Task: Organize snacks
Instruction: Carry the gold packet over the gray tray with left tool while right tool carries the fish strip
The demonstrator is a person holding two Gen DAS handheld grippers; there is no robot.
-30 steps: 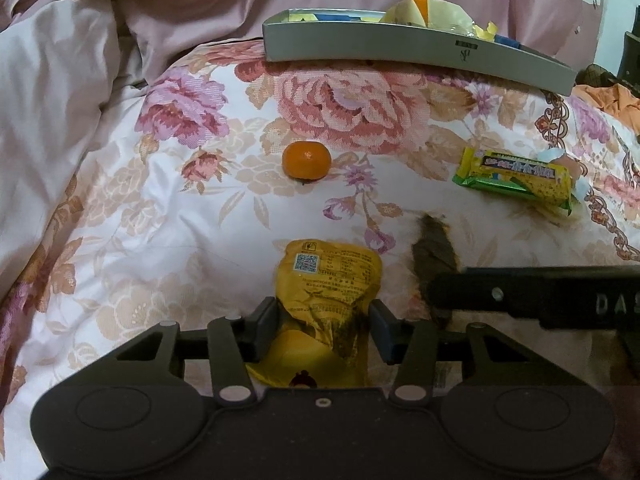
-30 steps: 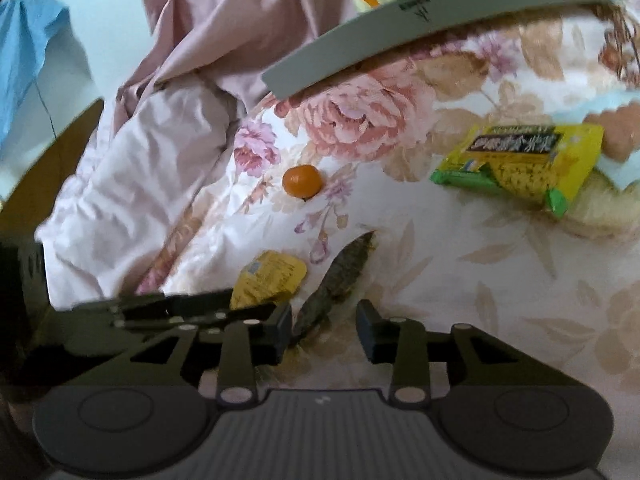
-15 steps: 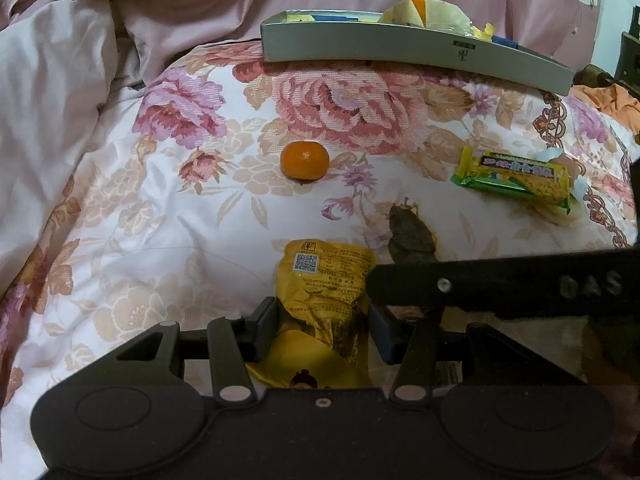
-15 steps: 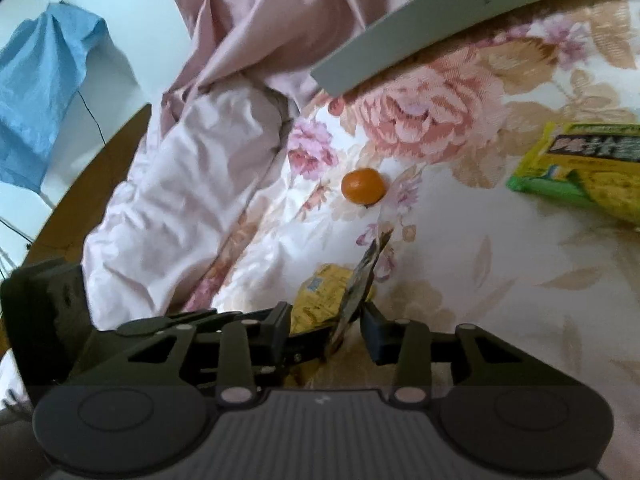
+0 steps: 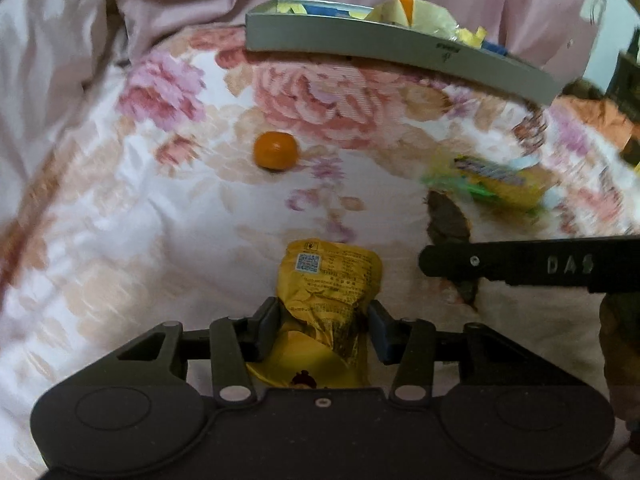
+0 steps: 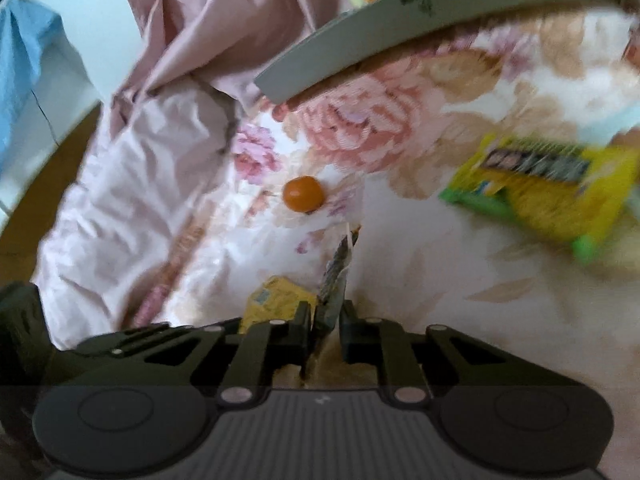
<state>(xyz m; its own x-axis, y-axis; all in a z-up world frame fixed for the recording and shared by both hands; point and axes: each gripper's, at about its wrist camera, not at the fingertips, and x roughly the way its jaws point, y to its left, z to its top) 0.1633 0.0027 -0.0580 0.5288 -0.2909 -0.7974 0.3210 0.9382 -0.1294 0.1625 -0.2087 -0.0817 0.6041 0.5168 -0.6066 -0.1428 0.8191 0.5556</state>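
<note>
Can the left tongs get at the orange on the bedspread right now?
Probably not yet. The left tongs are closing on the yellow snack packet, so they are occupied. The bedspread between them and the orange lies bare, so once the packet is dropped off the way looks free.

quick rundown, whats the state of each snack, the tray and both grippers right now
left gripper: closing on the yellow snack pouch
right gripper: closing on the thin dark packet, lifted edge-up
orange: loose on the quilt
yellow-green bar: lying flat
grey tray: already holds snacks
</note>
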